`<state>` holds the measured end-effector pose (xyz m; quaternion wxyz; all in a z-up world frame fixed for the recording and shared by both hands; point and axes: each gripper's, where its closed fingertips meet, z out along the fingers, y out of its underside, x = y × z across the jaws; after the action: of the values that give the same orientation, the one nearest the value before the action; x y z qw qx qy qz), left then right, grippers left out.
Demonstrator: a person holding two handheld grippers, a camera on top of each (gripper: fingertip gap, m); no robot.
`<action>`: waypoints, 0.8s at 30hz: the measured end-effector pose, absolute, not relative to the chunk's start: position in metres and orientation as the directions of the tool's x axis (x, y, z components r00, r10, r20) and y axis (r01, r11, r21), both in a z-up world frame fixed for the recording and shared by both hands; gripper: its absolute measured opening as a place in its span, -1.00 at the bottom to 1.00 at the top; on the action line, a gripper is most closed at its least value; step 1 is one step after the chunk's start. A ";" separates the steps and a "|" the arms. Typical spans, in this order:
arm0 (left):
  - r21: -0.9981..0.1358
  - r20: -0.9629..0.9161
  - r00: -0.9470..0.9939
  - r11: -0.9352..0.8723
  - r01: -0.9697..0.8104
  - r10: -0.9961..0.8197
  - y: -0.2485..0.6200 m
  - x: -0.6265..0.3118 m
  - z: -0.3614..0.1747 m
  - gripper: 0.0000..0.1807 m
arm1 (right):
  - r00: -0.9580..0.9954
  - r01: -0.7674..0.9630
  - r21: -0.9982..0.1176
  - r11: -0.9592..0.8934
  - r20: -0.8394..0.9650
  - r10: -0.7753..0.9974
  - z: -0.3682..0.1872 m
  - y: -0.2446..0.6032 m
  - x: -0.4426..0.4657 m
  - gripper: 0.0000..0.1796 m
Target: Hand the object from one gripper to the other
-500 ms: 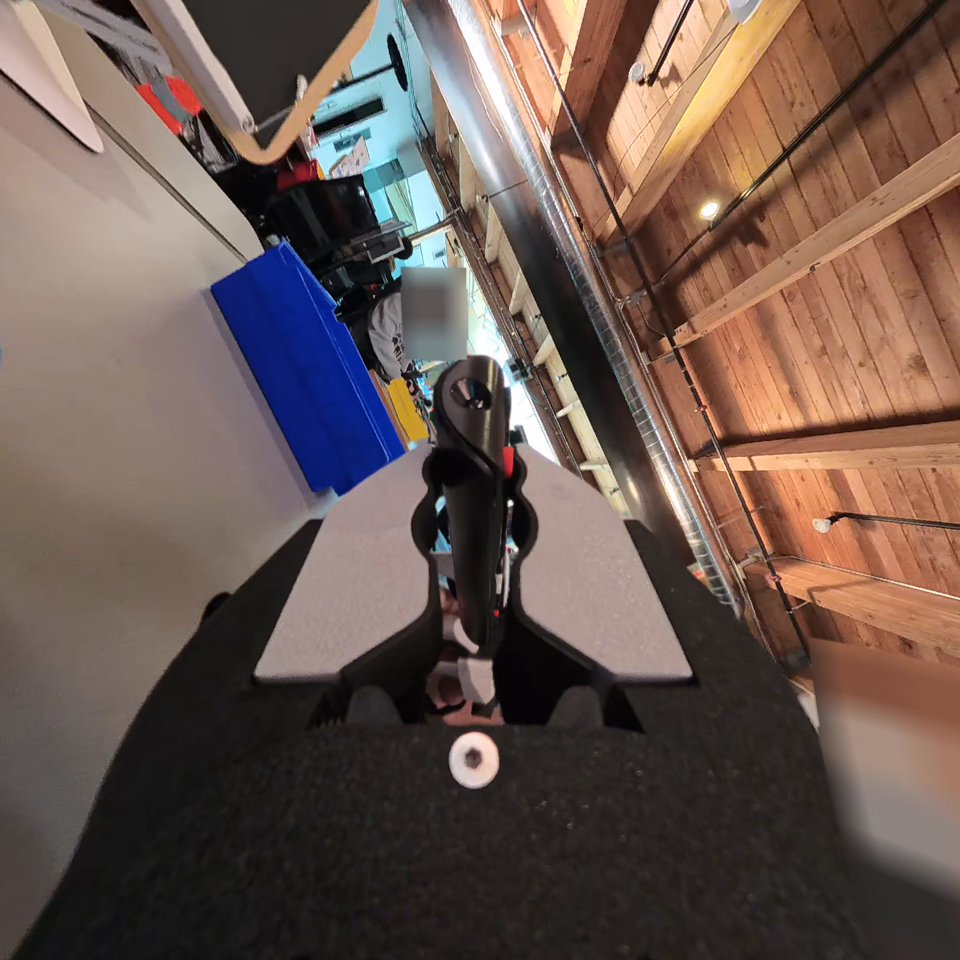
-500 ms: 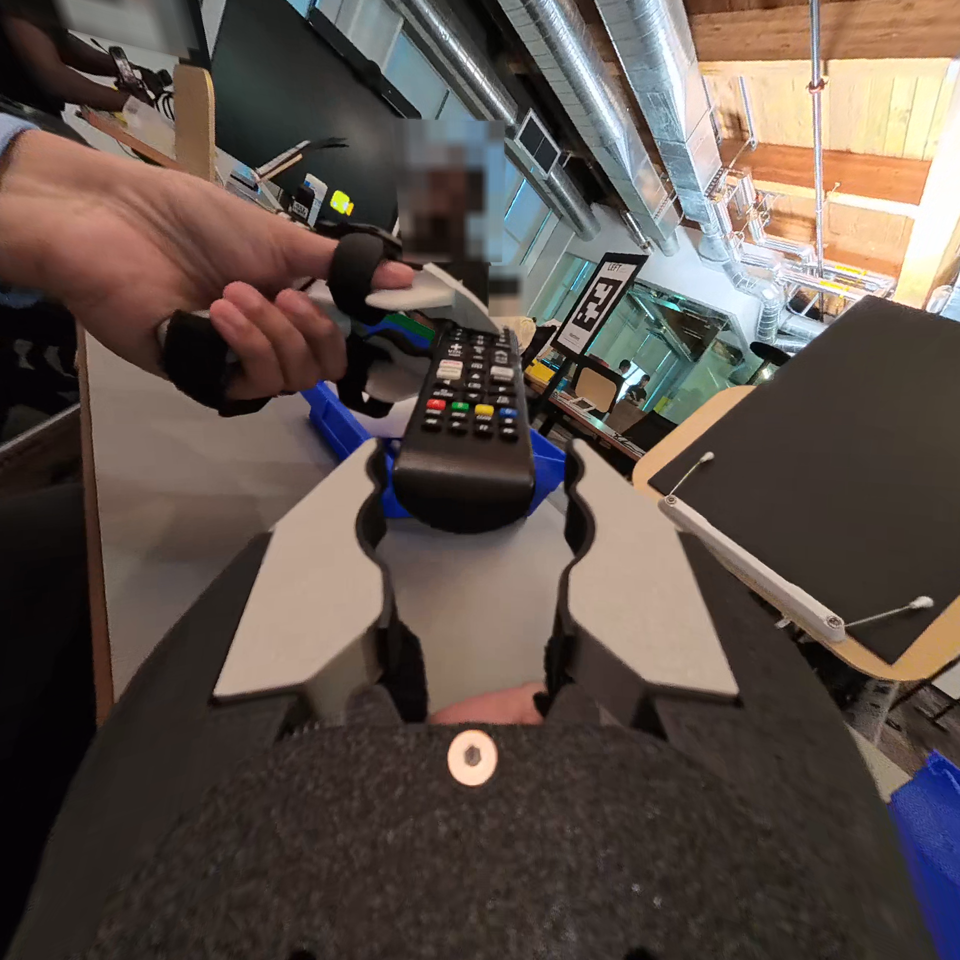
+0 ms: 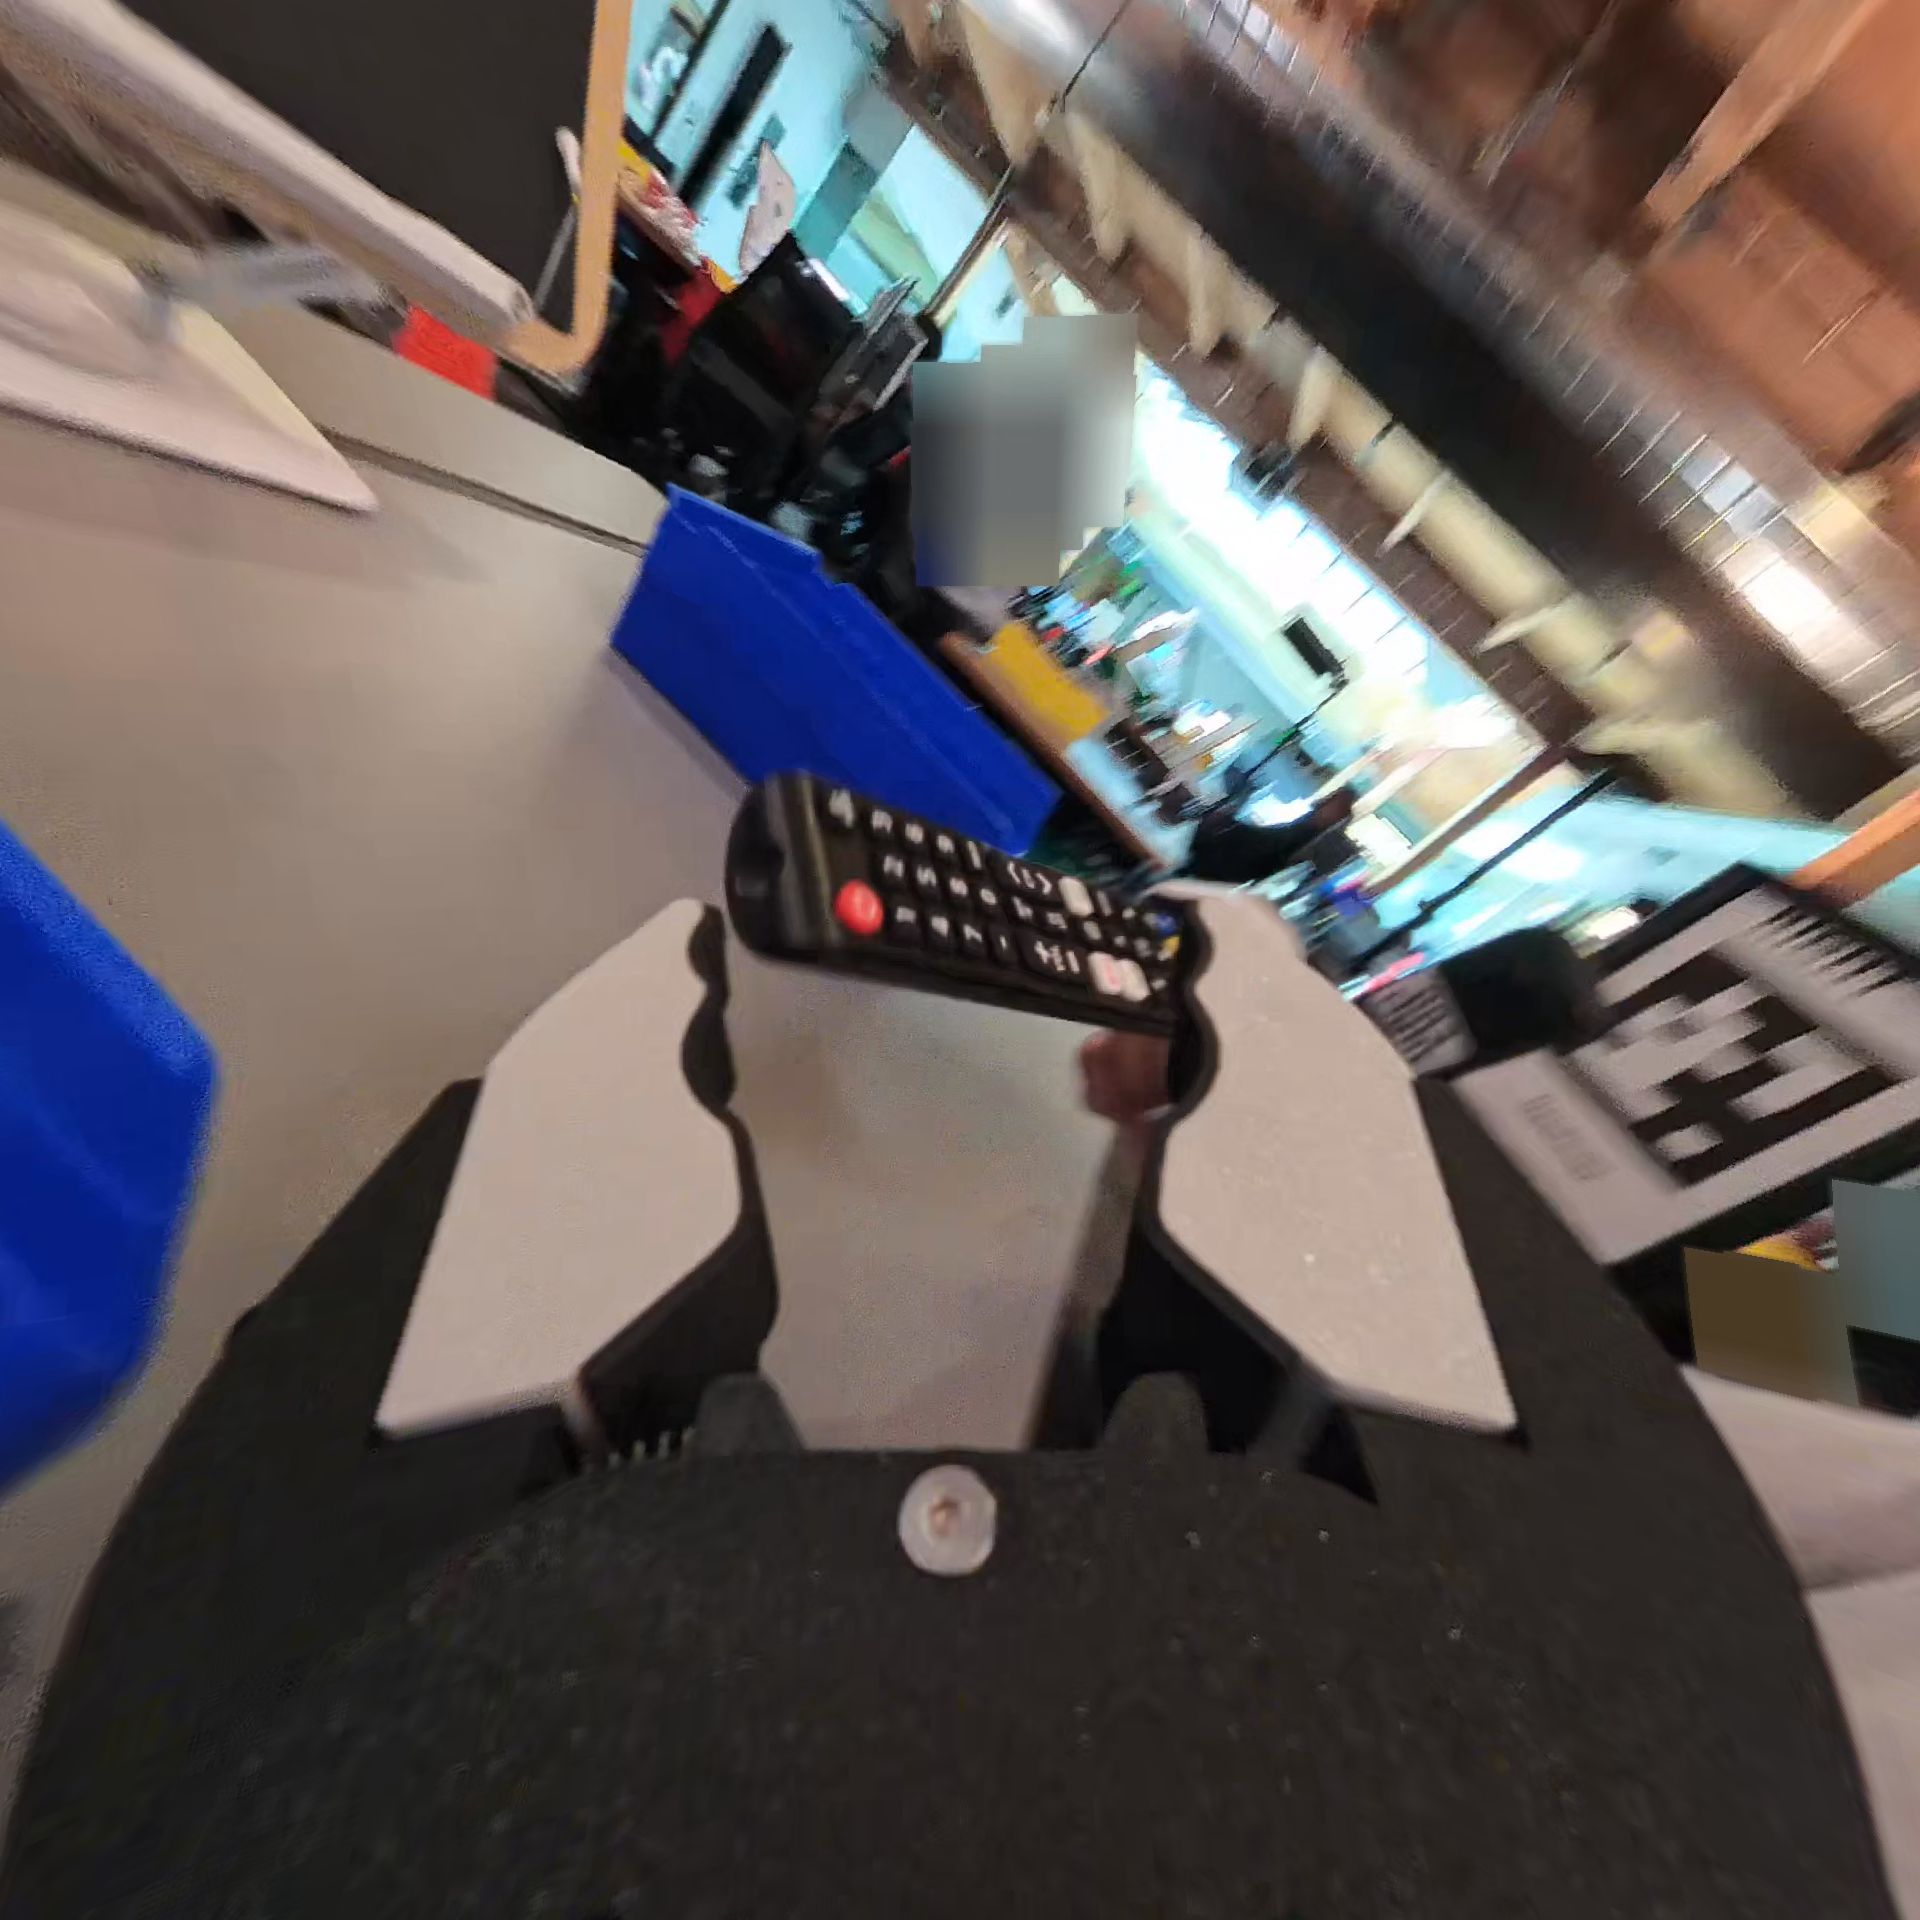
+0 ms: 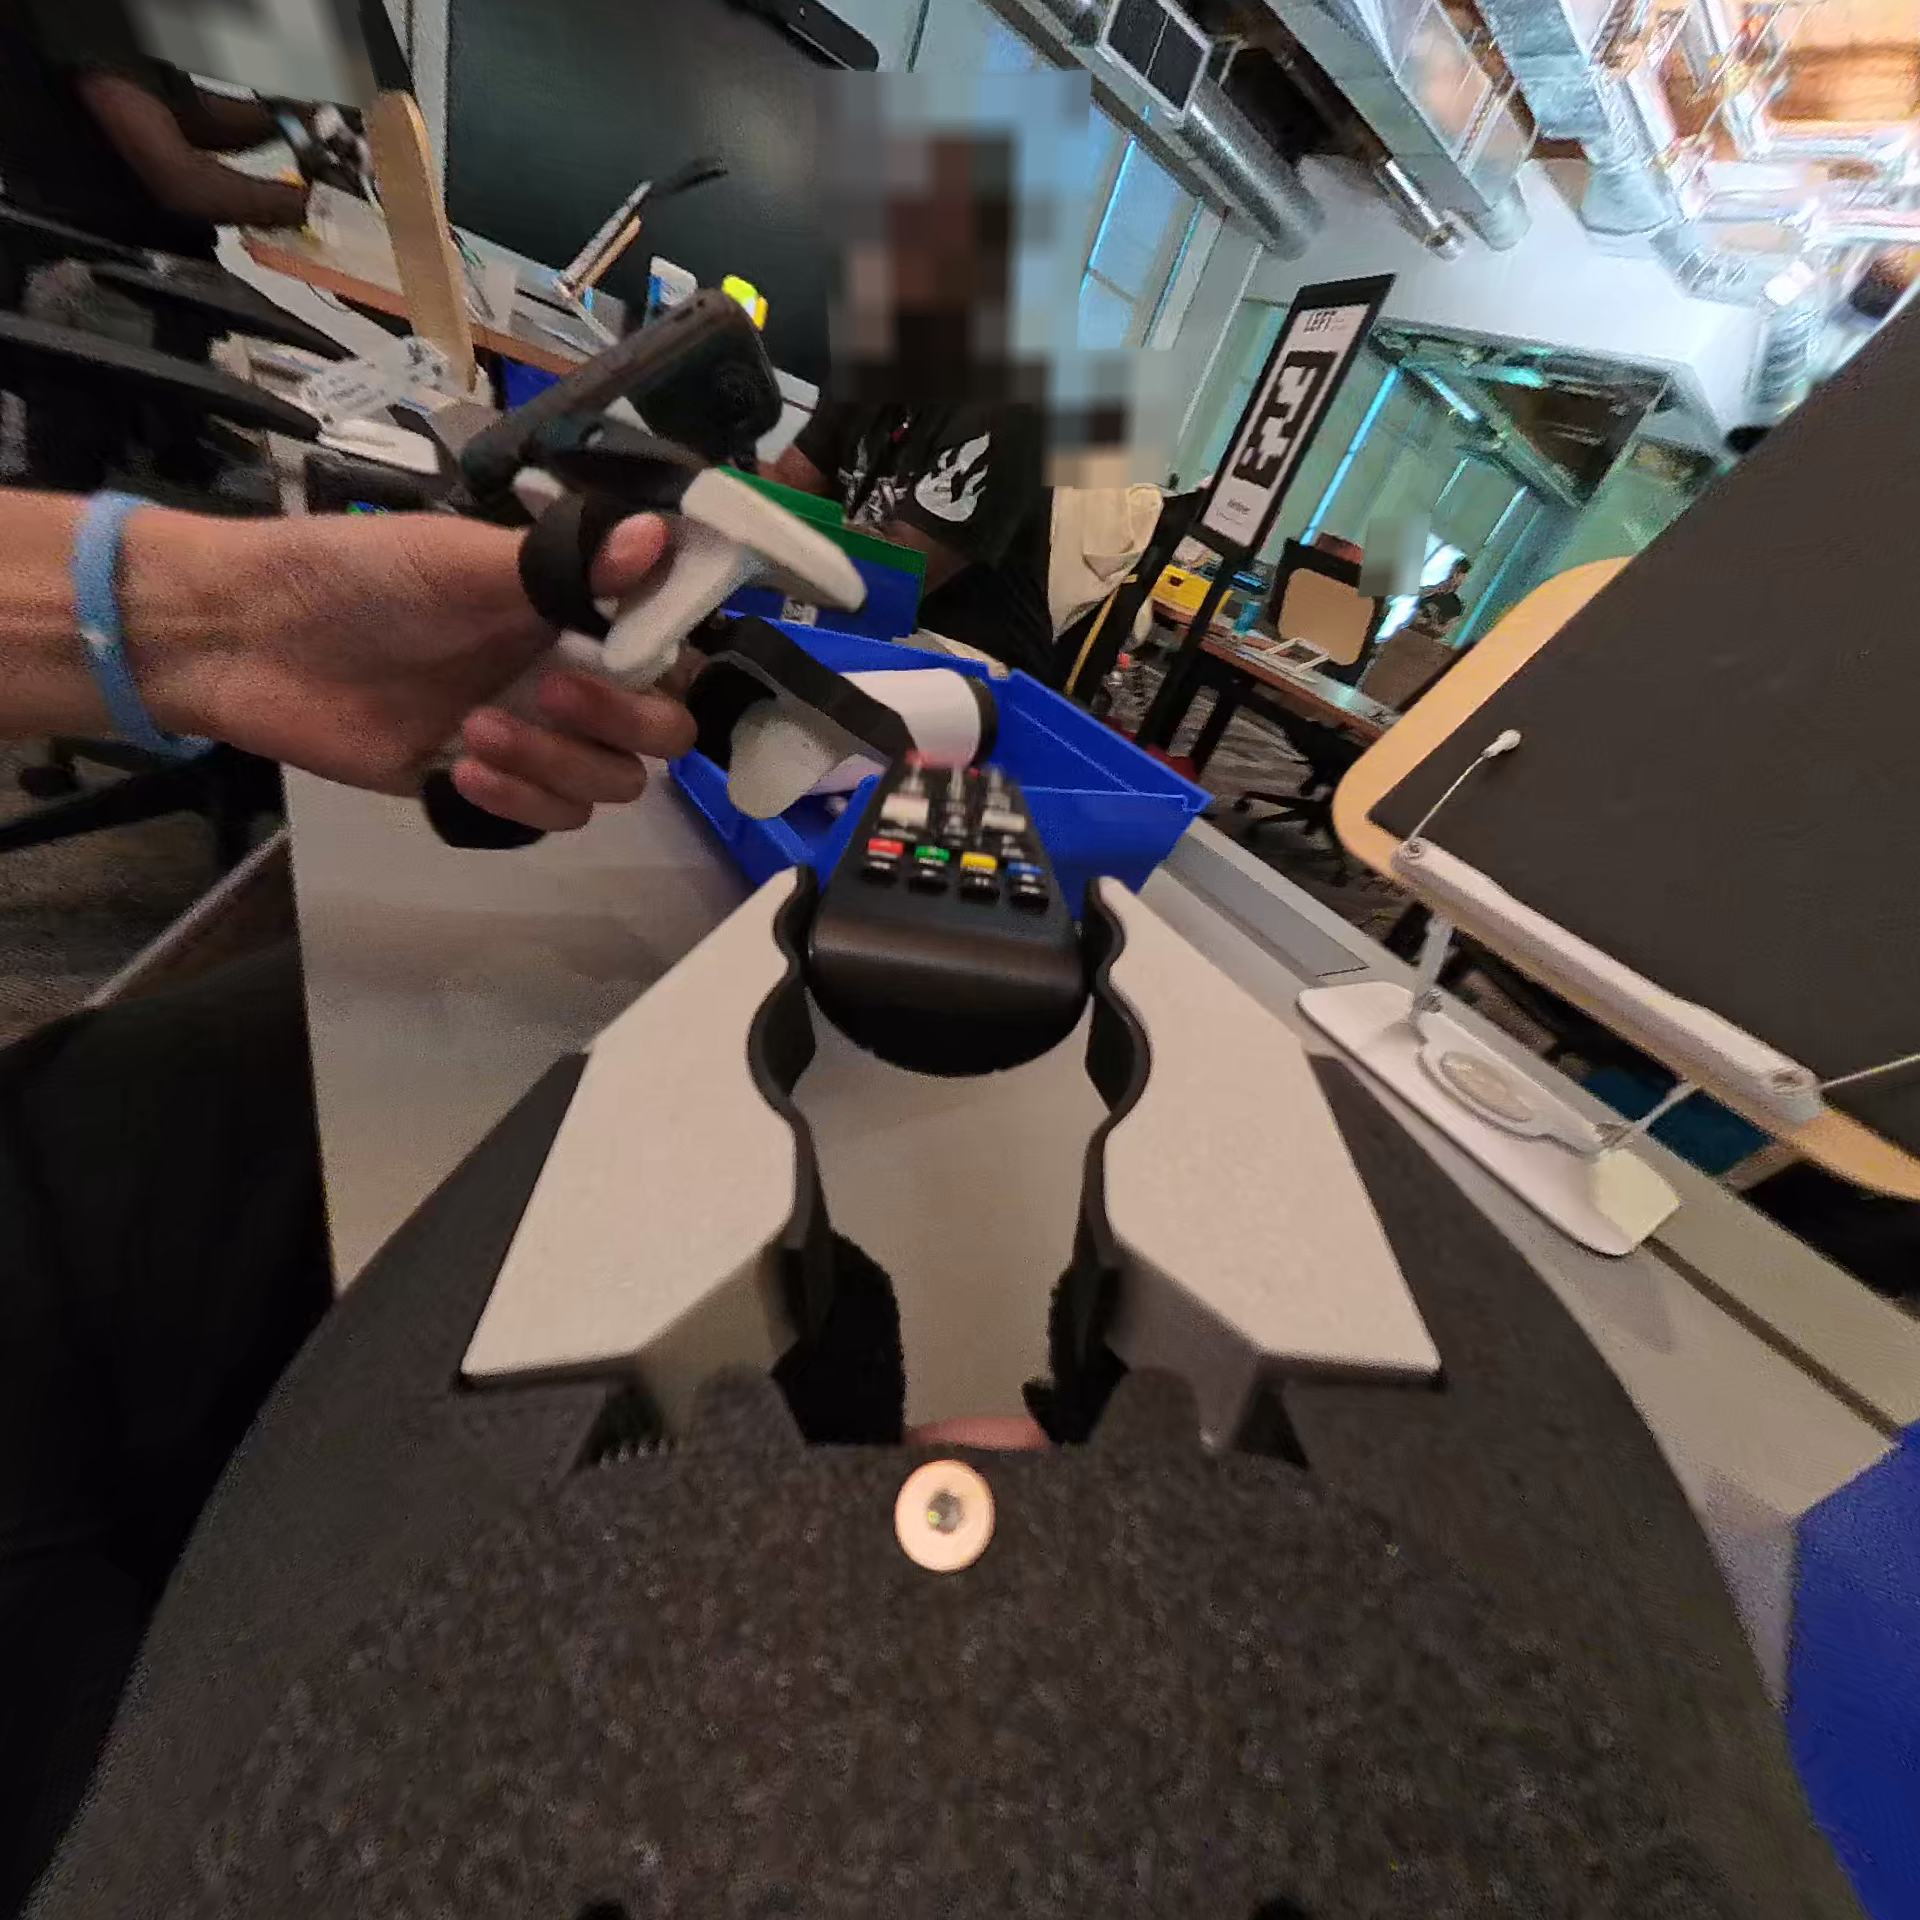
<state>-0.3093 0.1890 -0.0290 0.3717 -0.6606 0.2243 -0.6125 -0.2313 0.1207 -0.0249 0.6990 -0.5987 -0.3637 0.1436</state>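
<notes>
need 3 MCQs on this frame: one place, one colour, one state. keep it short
1. Where is the remote held?
A. flat on the table
B. between the right gripper's fingers
C. inside the bin

2. What colour is the bin behind the remote?
A. red
B. grey
C. blue

3. How do the left gripper's jaws stand?
A. wide apart
B. closed on the remote
C. closed on nothing

Key: 1 B, since the right wrist view shows the remote's near end pinched between that gripper's two fingers, off the table. 2 C, since the bin's walls are plainly blue in both views. 3 A, since the left wrist view shows a broad gap between its fingers, with the remote crossing in front of the tips, not clamped.
</notes>
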 end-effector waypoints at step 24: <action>-0.796 -0.422 0.279 0.207 -0.568 -0.862 0.138 -0.242 -0.096 -0.70 | 0.653 0.025 -0.998 -0.063 -0.031 0.757 -0.015 0.125 -0.243 -0.44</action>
<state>-0.2418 0.1379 -0.0957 0.5130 -0.6134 0.5832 -0.1433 -0.2426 0.1250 -0.0148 0.6184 -0.6664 -0.2932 0.2957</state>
